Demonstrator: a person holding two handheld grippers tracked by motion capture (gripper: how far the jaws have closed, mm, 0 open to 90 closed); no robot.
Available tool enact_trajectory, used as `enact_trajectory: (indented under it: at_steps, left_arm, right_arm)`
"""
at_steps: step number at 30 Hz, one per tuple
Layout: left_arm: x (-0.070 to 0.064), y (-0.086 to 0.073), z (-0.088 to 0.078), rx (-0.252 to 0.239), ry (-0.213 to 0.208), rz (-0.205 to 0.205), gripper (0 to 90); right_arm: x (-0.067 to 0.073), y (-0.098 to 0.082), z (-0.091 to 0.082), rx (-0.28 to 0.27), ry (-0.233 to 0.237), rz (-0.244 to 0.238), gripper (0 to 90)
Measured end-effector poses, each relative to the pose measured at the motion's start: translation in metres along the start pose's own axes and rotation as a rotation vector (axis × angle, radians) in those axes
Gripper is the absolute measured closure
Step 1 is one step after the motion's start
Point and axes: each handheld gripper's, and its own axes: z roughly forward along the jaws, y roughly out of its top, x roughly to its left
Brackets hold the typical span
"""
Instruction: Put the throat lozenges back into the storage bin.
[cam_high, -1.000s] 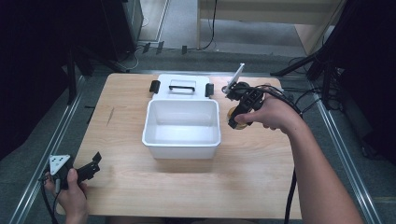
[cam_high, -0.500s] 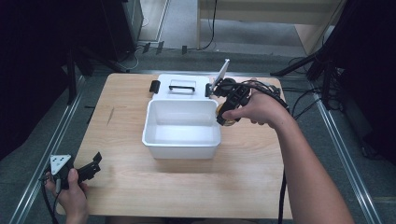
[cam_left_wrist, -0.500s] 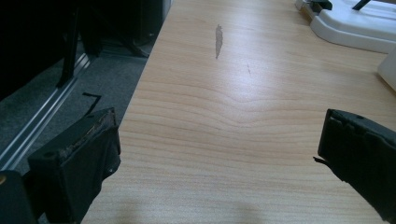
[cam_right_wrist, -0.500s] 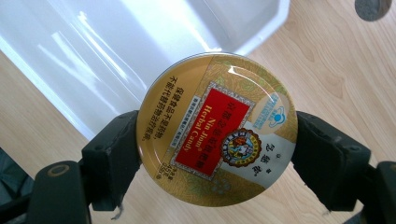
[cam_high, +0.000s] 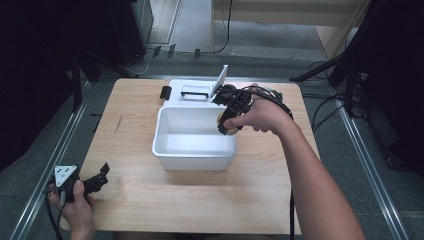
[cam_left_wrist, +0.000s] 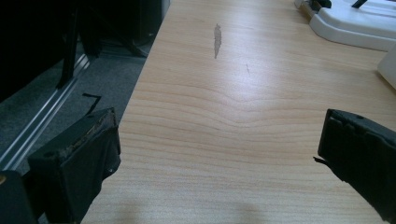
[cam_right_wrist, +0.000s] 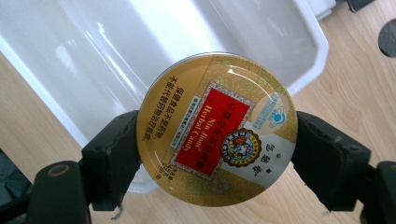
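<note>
Slippage is the risk: the right gripper (cam_right_wrist: 217, 144) pinches a round candy tin (cam_right_wrist: 217, 122) by its rim over the white bin's (cam_high: 195, 150) edge; it may, I think, clip that rim. Left gripper's (cam_left_wrist: 219, 154) fingers spread, idle above the table (cam_left_wrist: 233, 107).

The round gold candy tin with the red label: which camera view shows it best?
The right gripper view: the round gold candy tin faces the camera, label readable, clamped between the right gripper jaws. The high view shows a small gold edge under the hand.
</note>
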Motion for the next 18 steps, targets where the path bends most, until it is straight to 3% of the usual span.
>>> enact_trajectory:
  at_steps: [3,4,5,6,8,10,18]
  left_arm:
    - [0.000,0.000,0.000,0.001,0.000,0.000,0.0]
    - [0.000,0.000,0.000,0.001,0.000,0.000,0.0]
    - [0.000,0.000,0.000,0.001,0.000,0.000,0.0]
    - [0.000,0.000,0.000,0.000,0.000,-0.001,0.0]
    - [0.000,0.000,0.000,0.000,-0.001,-0.001,0.0]
    - [0.000,0.000,0.000,0.000,-0.001,-0.001,0.0]
    - [0.000,0.000,0.000,0.000,-0.002,-0.001,0.0]
  right_arm:
    - [0.002,0.003,0.003,-0.004,-0.004,-0.028,20.9]
    - [0.003,0.004,0.007,-0.012,-0.011,-0.078,20.9]
    - [0.003,0.004,0.007,-0.012,-0.011,-0.078,20.9]
    - [0.006,0.004,0.009,-0.030,-0.003,-0.136,20.9]
    - [0.006,0.004,0.011,-0.035,0.000,-0.158,20.9]
    - [0.008,0.003,0.014,-0.060,0.004,-0.226,20.9]
    - [0.009,0.001,0.023,-0.063,0.003,-0.323,20.8]
